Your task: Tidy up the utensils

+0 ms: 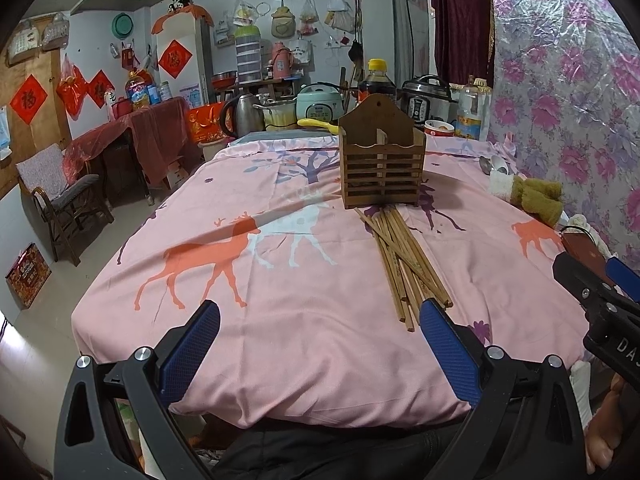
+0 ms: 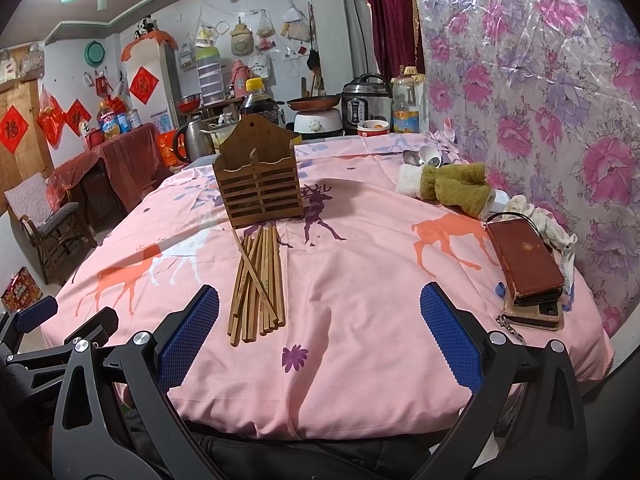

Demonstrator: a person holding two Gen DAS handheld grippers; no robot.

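A bundle of wooden chopsticks lies flat on the pink deer-print tablecloth, just in front of an upright wooden slatted utensil holder. The chopsticks and the holder also show in the right wrist view. My left gripper is open and empty near the table's front edge, its right finger beside the chopsticks' near ends. My right gripper is open and empty, to the right of the chopsticks. Metal spoons lie at the far right.
A green and white towel and a brown wallet on a phone lie along the right side by the floral wall. Cookers, a kettle and bottles stand beyond the table. A chair stands at the left.
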